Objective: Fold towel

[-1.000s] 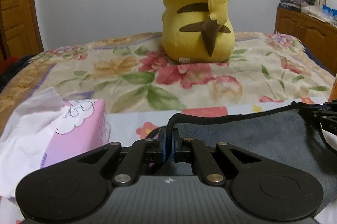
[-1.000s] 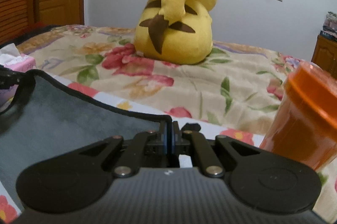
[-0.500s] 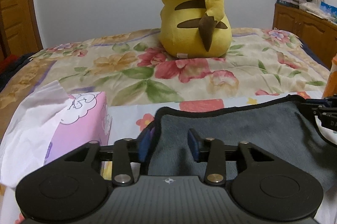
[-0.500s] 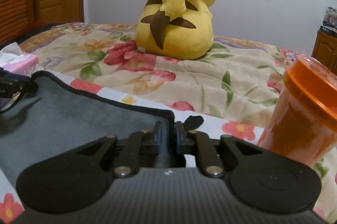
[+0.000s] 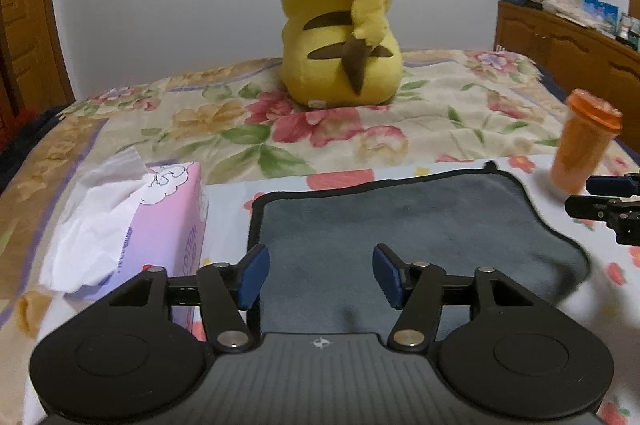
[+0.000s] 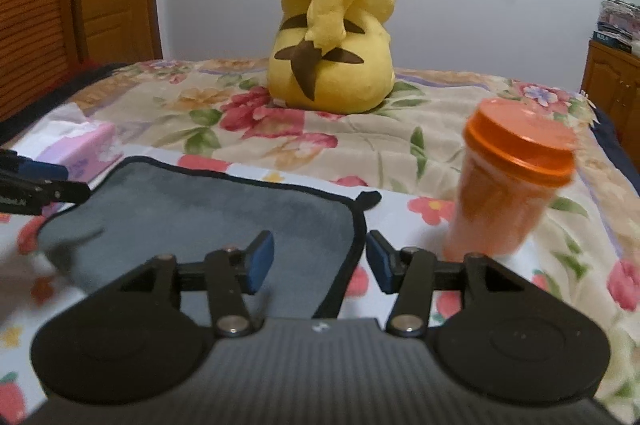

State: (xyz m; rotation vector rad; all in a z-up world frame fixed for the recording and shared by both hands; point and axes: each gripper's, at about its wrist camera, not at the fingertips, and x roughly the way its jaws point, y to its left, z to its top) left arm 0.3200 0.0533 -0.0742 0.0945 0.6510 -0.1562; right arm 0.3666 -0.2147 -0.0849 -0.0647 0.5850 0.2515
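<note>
A bed [image 5: 440, 113] covered with a flowered sheet is seen. On it a grey towel [image 5: 400, 221] with black edging is laid flat at the near side. A pink tissue box [image 5: 160, 225] is placed just left of the towel, an orange lidded cup [image 6: 508, 193] near its right corner, and a yellow plush toy [image 5: 340, 21] farther back.

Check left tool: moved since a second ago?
Yes. The left tool opened, released the gray towel and backed away; the Pikachu plush shows lower and smaller.
</note>
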